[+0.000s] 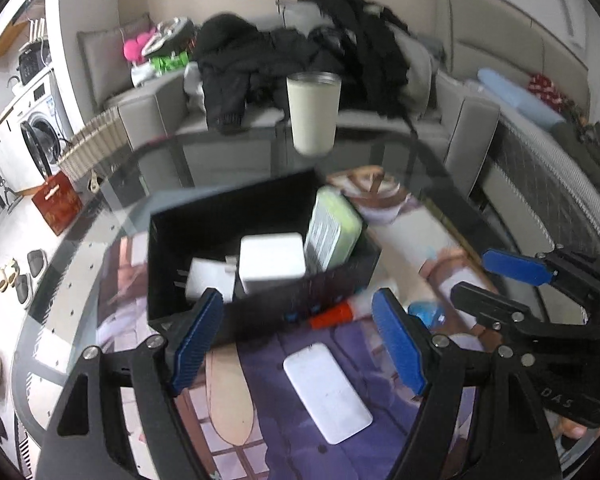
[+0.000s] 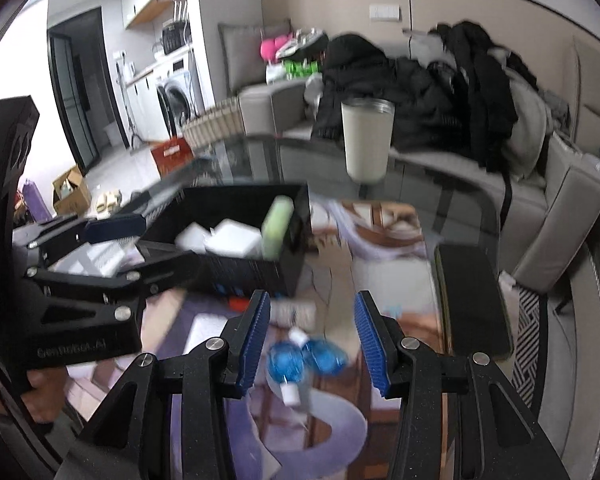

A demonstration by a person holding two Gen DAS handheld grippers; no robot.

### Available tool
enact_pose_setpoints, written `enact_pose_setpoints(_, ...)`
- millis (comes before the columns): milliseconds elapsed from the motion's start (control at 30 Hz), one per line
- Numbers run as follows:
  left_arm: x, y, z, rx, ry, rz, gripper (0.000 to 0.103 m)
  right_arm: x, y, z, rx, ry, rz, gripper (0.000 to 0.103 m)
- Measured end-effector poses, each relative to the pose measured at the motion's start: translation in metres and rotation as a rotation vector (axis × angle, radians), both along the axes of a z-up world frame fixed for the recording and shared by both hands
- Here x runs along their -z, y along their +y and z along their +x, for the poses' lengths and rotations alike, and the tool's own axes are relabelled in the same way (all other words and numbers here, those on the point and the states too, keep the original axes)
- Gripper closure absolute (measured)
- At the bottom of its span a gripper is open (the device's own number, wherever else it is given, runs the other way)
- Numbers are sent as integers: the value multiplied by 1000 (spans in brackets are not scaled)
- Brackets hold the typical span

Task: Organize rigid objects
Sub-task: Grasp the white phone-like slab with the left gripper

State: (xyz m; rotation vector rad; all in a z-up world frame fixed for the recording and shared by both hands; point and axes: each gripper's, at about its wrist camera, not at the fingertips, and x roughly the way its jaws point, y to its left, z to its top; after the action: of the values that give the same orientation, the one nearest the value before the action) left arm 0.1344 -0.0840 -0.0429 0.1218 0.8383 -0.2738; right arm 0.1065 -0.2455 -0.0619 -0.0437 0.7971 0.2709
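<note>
- Glass makes up the tabletop (image 1: 80,248), a dark-rimmed sheet with a printed purple illustrated mat (image 1: 284,432) lying flat on it.
- From the left wrist view, a black rectangular open-topped box (image 1: 260,304) sits on the mat; inside it lie a white cube-shaped charger (image 1: 271,261), a smaller white plug adapter (image 1: 210,278), and a pale green rounded case (image 1: 334,230) leaning tilted against the far wall.
- The left claw (image 1: 300,344) stands released, its ribbed blue pads (image 1: 198,340) apart with nothing between them; below it a white flat rounded-corner power bank (image 1: 327,392) lies on the mat, just in front of the box.
- A white tube with an orange-red cap (image 1: 336,314) lies beside the box's near wall.
- A cream smooth tumbler with a metal rim (image 1: 314,114) stands upright at the tabletop's far edge; behind it, a grey sofa (image 1: 148,108) is heaped with black clothing (image 1: 260,60).
- From the right wrist view, the right claw (image 2: 312,340) is also released, holding nothing; two small blue translucent bottles with white caps (image 2: 300,360) lie on the mat beneath the gap, blurred.
- A black flat rectangular slab (image 2: 474,300) lies to the right on the tabletop.
- The left claw's black frame crosses in front of the box's left side.
</note>
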Motion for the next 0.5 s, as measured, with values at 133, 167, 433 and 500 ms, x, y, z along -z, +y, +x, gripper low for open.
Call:
enact_pose_setpoints(133, 24, -5, 1, 18, 58, 48, 26, 25, -2, 1, -18, 60, -27, 58)
enact_pose_setpoints(167, 31, -8, 0, 27, 73, 68, 26, 30, -1, 2, -25, 78, -28, 58)
enact_pose_setpoints(433, 70, -23, 0, 66, 176, 135, 26, 52, 14, 5, -79, 160, -45, 59)
enact_pose_setpoints(500, 74, -25, 1, 68, 187, 145, 26, 55, 16, 6, -85, 177, -45, 64)
